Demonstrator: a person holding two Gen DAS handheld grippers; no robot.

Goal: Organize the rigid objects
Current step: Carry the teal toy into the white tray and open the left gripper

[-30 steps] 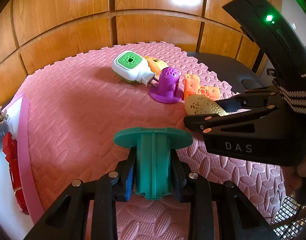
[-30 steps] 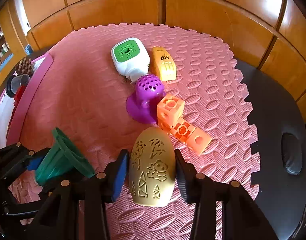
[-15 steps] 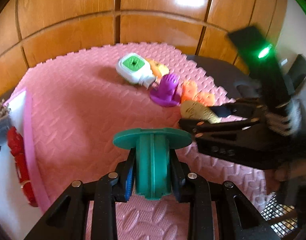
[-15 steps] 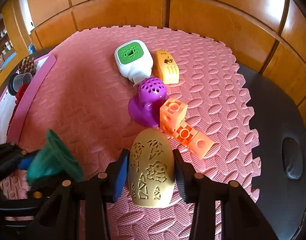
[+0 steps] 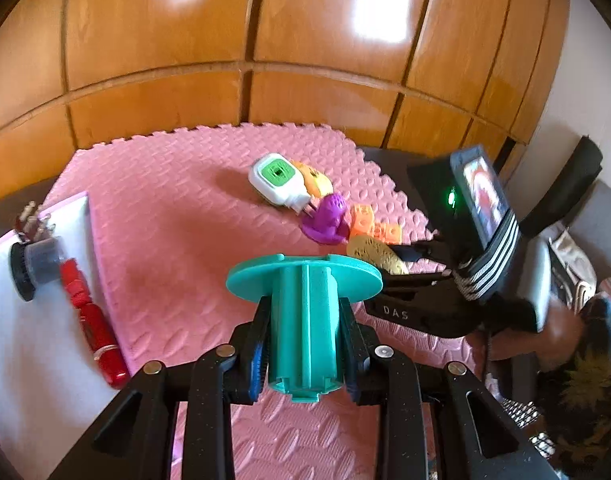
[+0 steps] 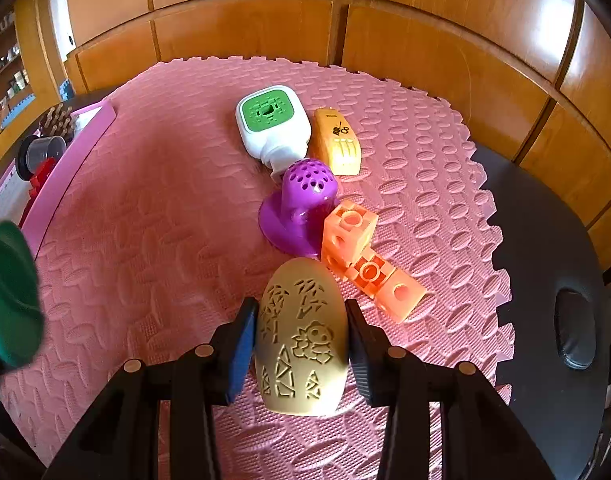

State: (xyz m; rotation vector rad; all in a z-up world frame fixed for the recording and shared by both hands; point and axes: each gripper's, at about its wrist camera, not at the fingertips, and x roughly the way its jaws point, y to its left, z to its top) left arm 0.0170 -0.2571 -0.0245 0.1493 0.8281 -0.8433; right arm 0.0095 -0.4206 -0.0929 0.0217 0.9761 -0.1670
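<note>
My left gripper is shut on a teal flanged spool, held above the pink foam mat. My right gripper is shut on a tan egg-shaped piece with cut-out patterns; it also shows in the left wrist view. On the mat lie a white and green plug-in device, a yellow-orange piece, a purple perforated dome on a flange and orange connector cubes. The teal spool shows blurred at the left edge of the right wrist view.
A white tray with a pink rim at the left holds a red piece, a grey cup and wooden pegs. A dark table borders the mat on the right. Wood panelling stands behind.
Both grippers have lifted and drawn back from the mat with their pieces. The left gripper has risen more, so the tray shows more fully.
</note>
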